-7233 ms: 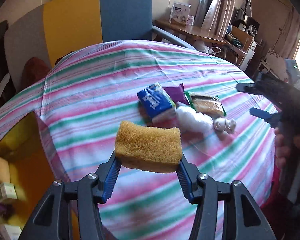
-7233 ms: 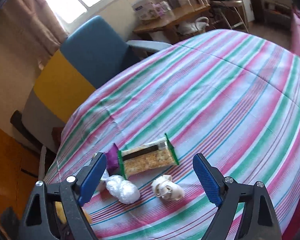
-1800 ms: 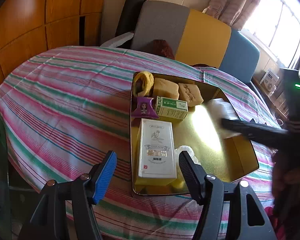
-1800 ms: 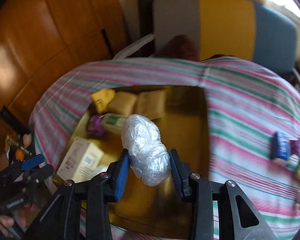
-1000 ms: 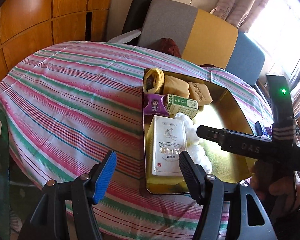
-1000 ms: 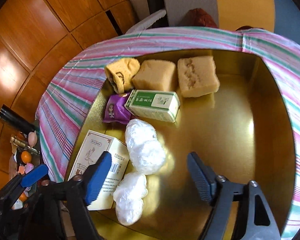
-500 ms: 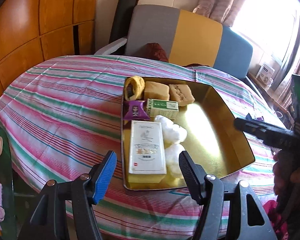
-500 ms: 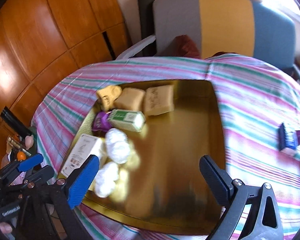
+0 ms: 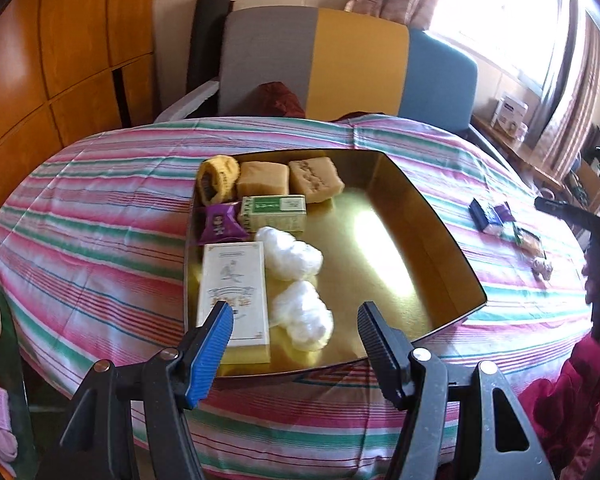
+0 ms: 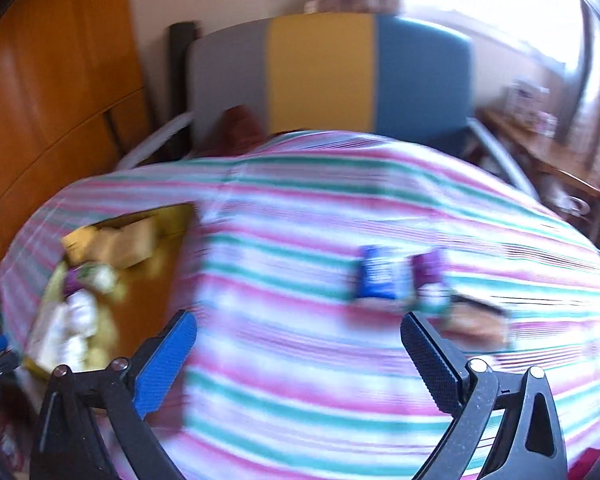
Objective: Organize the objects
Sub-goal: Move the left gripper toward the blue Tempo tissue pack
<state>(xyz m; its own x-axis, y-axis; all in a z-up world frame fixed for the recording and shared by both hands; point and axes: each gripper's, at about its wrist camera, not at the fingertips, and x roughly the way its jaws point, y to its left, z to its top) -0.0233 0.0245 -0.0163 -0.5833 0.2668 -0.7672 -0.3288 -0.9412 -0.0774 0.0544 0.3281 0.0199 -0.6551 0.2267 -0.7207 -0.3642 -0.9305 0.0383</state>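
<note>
A gold tray [image 9: 440, 236] on the striped tablecloth holds two sponges [image 9: 262, 178], a yellow roll [image 9: 216, 178], a purple packet [image 9: 220, 224], a green box [image 9: 272, 212], a white box [image 9: 232, 288] and two white plastic bundles [image 9: 292, 258]. My left gripper [image 9: 294, 342] is open and empty, above the tray's near edge. My right gripper [image 10: 300, 354] is open and empty over the cloth; the view is blurred. Ahead of it lie a blue tissue pack [image 10: 378, 272], a purple packet [image 10: 430, 266] and a snack bar [image 10: 476, 316]. The tray [image 10: 168, 216] is at its left.
A grey, yellow and blue chair [image 9: 340, 64] stands behind the table. Wooden panelling [image 9: 40, 60] is at the left. A side table [image 9: 516, 136] with boxes is at the far right. The right gripper's body [image 9: 580, 216] shows at the right edge.
My right gripper has let go of the white bundle in the tray, opened, and swung right toward the loose items on the cloth. My left gripper has stayed open near the tray.
</note>
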